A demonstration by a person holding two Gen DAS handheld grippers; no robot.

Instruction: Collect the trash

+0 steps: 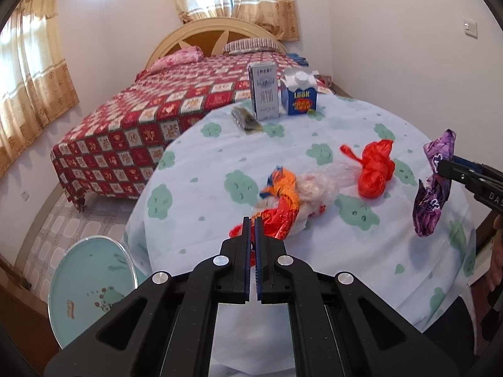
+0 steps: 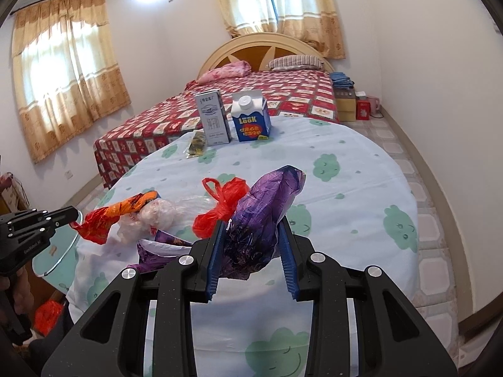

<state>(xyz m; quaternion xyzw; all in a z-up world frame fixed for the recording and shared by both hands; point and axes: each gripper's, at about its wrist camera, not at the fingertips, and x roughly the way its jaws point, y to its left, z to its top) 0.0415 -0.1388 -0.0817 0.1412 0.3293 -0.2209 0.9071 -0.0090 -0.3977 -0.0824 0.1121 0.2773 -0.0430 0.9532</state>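
Bedroom, round counter w/ frog cloth: left gripper jaws pressed together on the orange-red wrapper at 12 o'clock, right gripper jaws pinching the purple wrapper — keep both grips firm, lift clear before moving to the bin.

The right gripper is cut off by the picture's right edge. The print on the grey carton is too small to read. The little dark packet is blurry. The purple wrapper hides part of the red bag.
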